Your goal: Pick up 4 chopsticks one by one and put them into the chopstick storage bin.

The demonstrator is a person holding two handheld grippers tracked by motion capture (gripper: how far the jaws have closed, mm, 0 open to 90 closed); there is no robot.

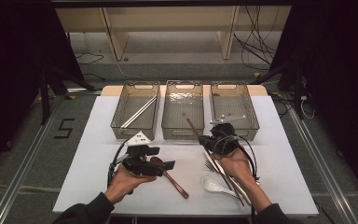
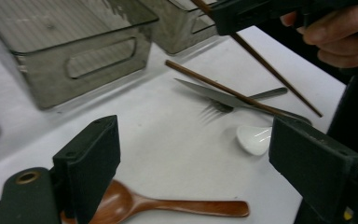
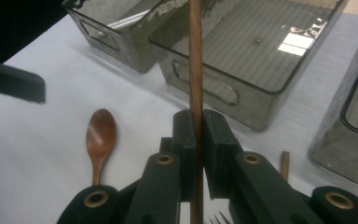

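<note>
Chopstick [image 3: 196,70] in the right gripper [image 3: 196,128] is the thing being moved. Its two black pads are squeezed tight on the brown stick, a little way from one end, so most of the stick pokes out ahead toward the middle bin [image 1: 182,125]. In the high view the stick leans up and left from the gripper, and its tip is over the near rim of that bin. My guess is that it is held by one end so the long part can go into a bin first.

Three see-through bins stand in a row at the far side of the white table [image 1: 98,177]. In the left bin [image 1: 135,114] lies a long pale stick-like thing (I cannot tell what it is). No cutlery can be seen in the middle bin or the right bin [image 1: 235,109], so each bin may be for one kind of thing.

Near the person, a second chopstick [image 2: 223,88] lies across a knife [image 2: 214,95] and a fork [image 2: 242,100], and a white spoon [image 2: 254,139] sits just beside them. They are still waiting on the table.

Over the wooden spoon [image 2: 168,207] hangs the left gripper [image 2: 193,161], with its pads wide apart and nothing between them. It looks ready to come down and grab that spoon.
</note>
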